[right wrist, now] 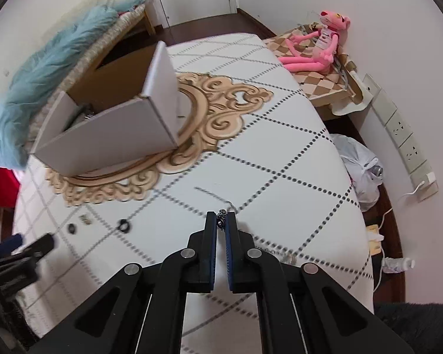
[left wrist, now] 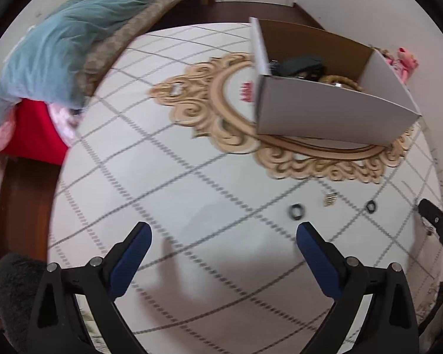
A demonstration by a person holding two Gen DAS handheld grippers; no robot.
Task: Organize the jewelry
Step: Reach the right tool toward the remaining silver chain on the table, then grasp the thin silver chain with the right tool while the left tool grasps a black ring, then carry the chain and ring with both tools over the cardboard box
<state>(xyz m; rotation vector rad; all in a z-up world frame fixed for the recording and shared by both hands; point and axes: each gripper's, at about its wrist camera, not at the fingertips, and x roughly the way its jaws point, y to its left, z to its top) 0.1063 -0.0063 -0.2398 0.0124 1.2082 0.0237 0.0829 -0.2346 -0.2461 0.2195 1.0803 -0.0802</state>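
The right gripper (right wrist: 221, 221) is pinching a small dark ornate ring (right wrist: 221, 216) between nearly closed jaws above the patterned rug (right wrist: 280, 153), while the left gripper (left wrist: 223, 236) is hanging wide open and empty. Some items are already sitting in the cardboard box (right wrist: 109, 129), but two black rings (right wrist: 123, 225) (right wrist: 72, 228) and a small gold clasp-like piece (right wrist: 85, 219) are lying loose on the rug, so the sorting looks partway done.

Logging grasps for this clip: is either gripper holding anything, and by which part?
The right gripper pinches a small dark ring at its fingertips; which part is unclear. The left gripper holds nothing.
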